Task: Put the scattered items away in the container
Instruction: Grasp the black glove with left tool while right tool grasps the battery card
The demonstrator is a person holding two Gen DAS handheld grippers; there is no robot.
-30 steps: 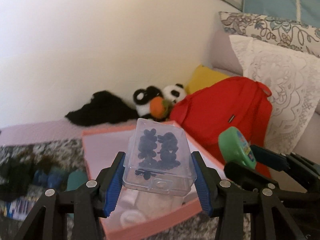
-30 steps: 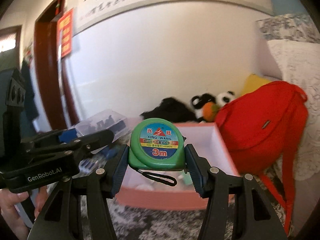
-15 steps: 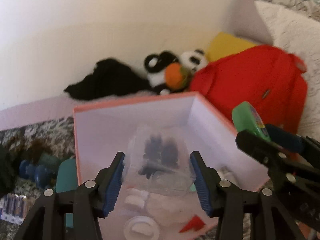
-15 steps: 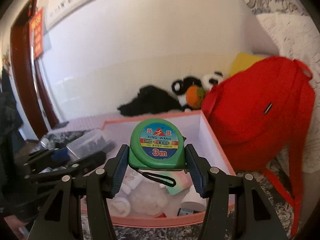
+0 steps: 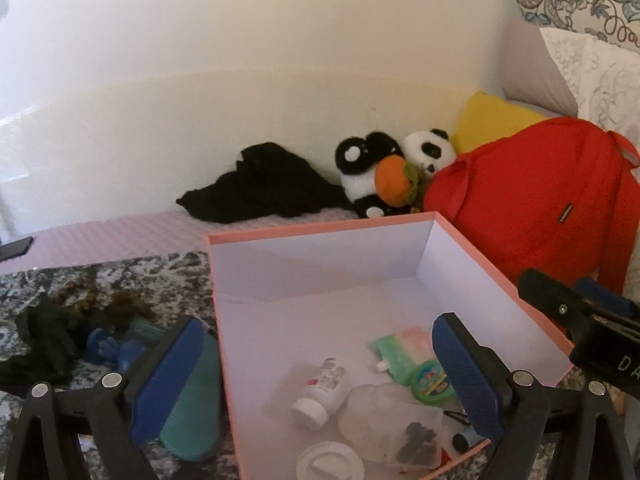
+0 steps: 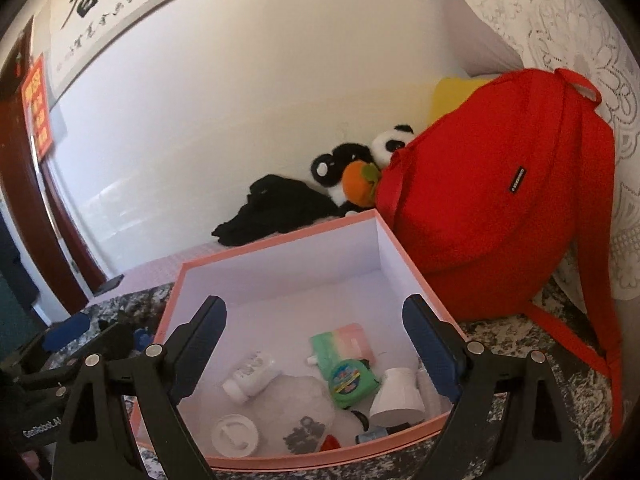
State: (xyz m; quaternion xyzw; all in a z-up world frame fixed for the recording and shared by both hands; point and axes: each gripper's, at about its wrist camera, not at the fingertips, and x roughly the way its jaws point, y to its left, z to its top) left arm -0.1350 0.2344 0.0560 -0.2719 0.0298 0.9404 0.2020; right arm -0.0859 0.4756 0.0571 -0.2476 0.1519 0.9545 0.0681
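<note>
A pink box (image 5: 460, 236) (image 6: 280, 240) with white inner walls stands open on the patterned rug. On its floor lie a green tape measure (image 5: 430, 382) (image 6: 352, 378), a clear plastic case of dark clips (image 5: 412, 436) (image 6: 304, 428), a white pill bottle (image 5: 320, 390) (image 6: 250, 376), a white cup (image 6: 396, 392), a round white lid (image 5: 330, 462) (image 6: 234, 436) and a pastel pouch (image 5: 404, 344) (image 6: 340, 340). My left gripper (image 5: 320, 376) hangs over the box's near left part, jaws opening, nothing between them. My right gripper (image 6: 316, 350) hangs over the box, jaws opening, empty too.
A red backpack (image 5: 540, 200) (image 6: 492, 208) leans right behind the box. Plush pandas (image 5: 392, 168) and black cloth (image 5: 264, 188) lie by the wall. Left of the box on the rug lie a teal case (image 5: 192, 404), blue toys (image 5: 112, 350) and a dark glove (image 5: 44, 336).
Both grippers came down over the box and opened. The clear case dropped from the left one and the tape measure from the right one; both now lie inside the box.
</note>
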